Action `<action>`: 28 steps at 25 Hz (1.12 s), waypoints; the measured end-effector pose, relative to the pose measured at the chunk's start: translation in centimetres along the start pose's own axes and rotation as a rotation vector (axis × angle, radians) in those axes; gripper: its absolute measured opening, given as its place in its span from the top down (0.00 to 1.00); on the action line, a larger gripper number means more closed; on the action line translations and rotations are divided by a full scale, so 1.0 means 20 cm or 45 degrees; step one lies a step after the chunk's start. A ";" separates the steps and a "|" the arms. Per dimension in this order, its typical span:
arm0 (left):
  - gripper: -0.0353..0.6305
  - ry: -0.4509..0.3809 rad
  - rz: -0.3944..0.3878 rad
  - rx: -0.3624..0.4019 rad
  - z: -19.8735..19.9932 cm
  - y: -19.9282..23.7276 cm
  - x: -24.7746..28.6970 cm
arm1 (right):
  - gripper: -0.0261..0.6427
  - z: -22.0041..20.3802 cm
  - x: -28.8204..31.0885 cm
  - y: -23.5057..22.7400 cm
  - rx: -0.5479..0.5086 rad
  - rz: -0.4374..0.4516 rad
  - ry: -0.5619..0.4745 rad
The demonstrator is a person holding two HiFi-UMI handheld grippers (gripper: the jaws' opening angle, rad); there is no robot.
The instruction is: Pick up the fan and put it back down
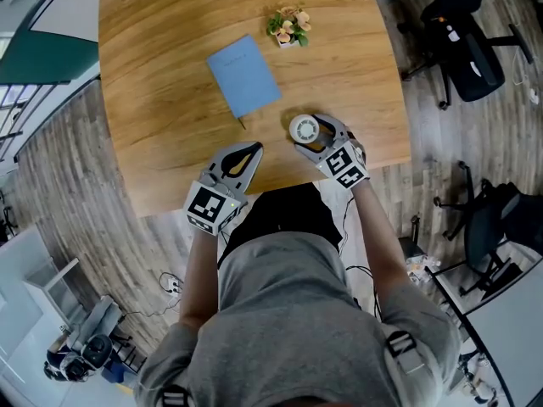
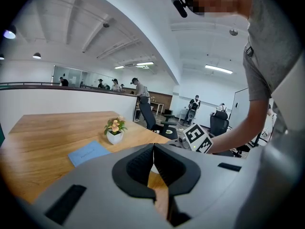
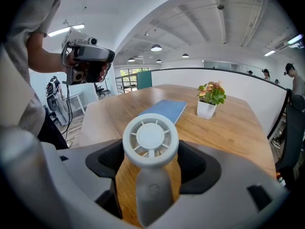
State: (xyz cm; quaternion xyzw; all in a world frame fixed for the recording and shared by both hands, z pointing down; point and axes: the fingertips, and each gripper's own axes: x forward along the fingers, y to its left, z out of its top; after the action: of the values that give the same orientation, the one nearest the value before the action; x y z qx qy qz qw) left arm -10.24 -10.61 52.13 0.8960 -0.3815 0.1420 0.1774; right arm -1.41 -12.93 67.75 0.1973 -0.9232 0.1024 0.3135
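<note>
Right gripper [image 3: 151, 161] jaws clamped on white fan [image 3: 150, 137], handle's lower end hidden behind gripper body, left gripper [image 2: 153, 149] jaws together, empty, above wooden table [image 1: 170, 75] edge

Fan [image 1: 304, 129] sits between the right gripper's [image 1: 310, 139] jaws, near table [image 1: 153, 75] edge, possibly resting there. Notebook [image 1: 243, 76] far-left of it, potted plant [image 1: 288, 26] beyond. Left gripper [image 1: 248, 153] near-left.
</note>
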 end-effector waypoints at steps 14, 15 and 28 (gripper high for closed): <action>0.92 -0.030 -0.002 0.056 0.16 -0.12 -0.05 | 0.42 0.16 -0.22 -0.02 0.023 -0.064 -0.079; 0.92 -0.033 -0.004 0.058 0.17 -0.13 -0.05 | 0.42 0.17 -0.24 -0.03 0.022 -0.067 -0.081; 0.92 -0.046 0.009 0.080 0.27 -0.21 -0.10 | 0.42 0.30 -0.44 -0.03 -0.006 -0.107 -0.116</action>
State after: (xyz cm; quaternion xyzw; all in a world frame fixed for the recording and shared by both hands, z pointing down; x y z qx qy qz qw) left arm -7.81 -8.94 45.71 0.9021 -0.3833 0.1385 0.1418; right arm 1.96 -12.70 57.58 0.2395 -0.9276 0.0781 0.2757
